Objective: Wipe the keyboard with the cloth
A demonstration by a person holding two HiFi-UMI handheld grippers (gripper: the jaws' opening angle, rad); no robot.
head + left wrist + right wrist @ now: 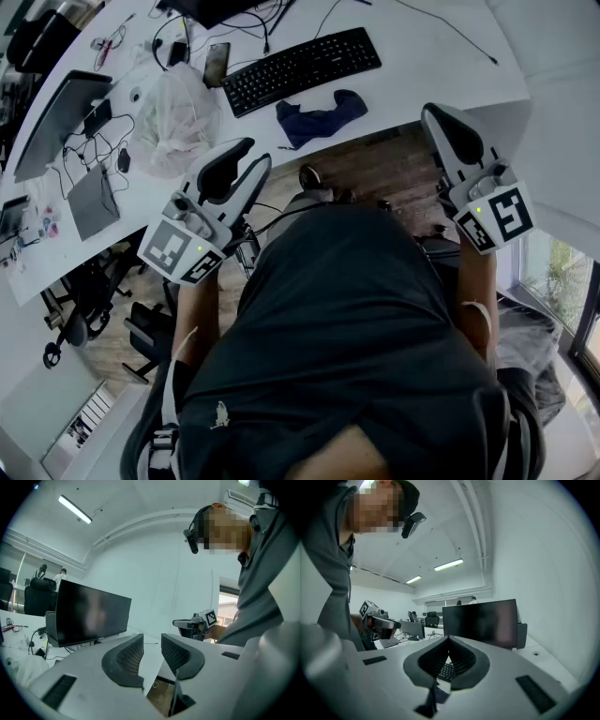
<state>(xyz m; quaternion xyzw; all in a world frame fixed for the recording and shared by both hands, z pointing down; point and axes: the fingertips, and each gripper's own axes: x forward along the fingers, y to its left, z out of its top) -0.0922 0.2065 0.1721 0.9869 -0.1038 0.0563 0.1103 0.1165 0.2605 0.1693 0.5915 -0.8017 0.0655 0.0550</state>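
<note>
- The left gripper [246, 157] is empty, with its jaws a little apart.
- The keyboard [300, 67] lies on the table [422, 52], and the dark cloth [321, 117] is just beside it at the near edge.
- The right gripper [436, 114] is empty, with its jaws pressed together. I think it should open wide first, then pinch the cloth's middle.

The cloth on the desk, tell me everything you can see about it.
The cloth is dark blue and looks like soft fabric. It is crumpled into a long, lumpy heap rather than spread flat or folded. It lies on the white desk near the front edge, just on the near side of the black keyboard. It is close beside the keyboard, but I can't tell whether they touch. Nothing rests on the cloth or holds it.
</note>
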